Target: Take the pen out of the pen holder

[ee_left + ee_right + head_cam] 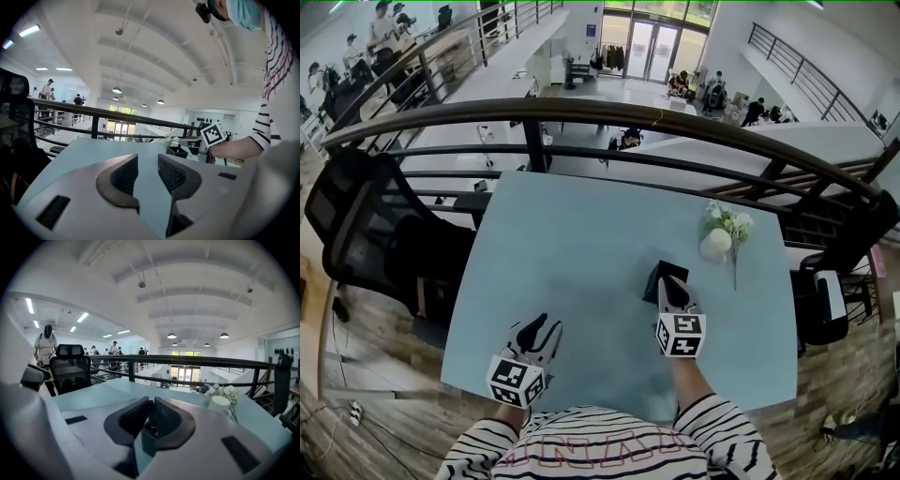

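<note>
A black square pen holder (654, 278) stands on the pale blue table (572, 244), right of its middle. My right gripper (671, 285) is directly over the holder. In the right gripper view a thin dark pen (151, 419) stands upright between the pads, and the right gripper (151, 404) is shut on it, with the holder's dark rim (148, 444) just below. My left gripper (542, 328) rests near the table's front edge, left of the holder. In its own view the left gripper (147, 161) is open with only bare table between the jaws.
A white vase with pale flowers (719, 242) stands just right of and behind the holder, also visible as the vase (221, 405). A black office chair (366, 225) is at the table's left, a dark railing (581, 112) runs behind it, and another seat (825, 305) is at the right.
</note>
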`<state>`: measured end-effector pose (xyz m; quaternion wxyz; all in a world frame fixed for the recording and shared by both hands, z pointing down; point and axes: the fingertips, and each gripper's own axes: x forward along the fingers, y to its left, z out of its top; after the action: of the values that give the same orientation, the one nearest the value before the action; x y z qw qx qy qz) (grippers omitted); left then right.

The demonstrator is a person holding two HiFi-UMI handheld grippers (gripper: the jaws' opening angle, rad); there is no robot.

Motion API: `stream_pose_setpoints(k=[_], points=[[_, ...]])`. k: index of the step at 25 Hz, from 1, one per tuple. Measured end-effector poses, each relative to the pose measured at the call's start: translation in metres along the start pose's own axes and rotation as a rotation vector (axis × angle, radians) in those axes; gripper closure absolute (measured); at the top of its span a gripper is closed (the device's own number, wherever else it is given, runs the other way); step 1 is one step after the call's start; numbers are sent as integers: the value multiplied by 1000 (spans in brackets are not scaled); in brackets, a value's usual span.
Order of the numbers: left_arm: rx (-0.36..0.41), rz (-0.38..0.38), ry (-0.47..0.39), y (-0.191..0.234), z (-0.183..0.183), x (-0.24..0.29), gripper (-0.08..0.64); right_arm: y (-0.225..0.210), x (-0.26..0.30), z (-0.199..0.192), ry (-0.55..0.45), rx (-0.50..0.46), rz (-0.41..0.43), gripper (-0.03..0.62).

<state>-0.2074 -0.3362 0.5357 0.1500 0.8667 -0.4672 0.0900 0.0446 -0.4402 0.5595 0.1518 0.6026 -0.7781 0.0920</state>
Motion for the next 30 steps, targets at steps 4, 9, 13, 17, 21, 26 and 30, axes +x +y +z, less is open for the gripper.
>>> stream_pose_setpoints(k=[4,9,13,17,21,26,30], points=[[7,5,-8,-5,2,-1,436,0,-16,18,-53,32,10,537],[17,6,-18,-14,5,-1,458,-2,-45,42,-129,74,22,537],[23,5,-21,-27,7,0,505,-4,-71,56,-177,112,39,537],[24,-3,-17,-42,6,0,519,-6,-95,59,-200,158,60,537],[25,-13,-18,-57,5,3,522,-10,-116,55,-208,196,70,537],[23,-18,-14,-76,2,3,525,-14,-139,40,-187,227,77,537],[29,-25,-25,-92,5,7,526,-20,-150,27,-165,239,87,537]])
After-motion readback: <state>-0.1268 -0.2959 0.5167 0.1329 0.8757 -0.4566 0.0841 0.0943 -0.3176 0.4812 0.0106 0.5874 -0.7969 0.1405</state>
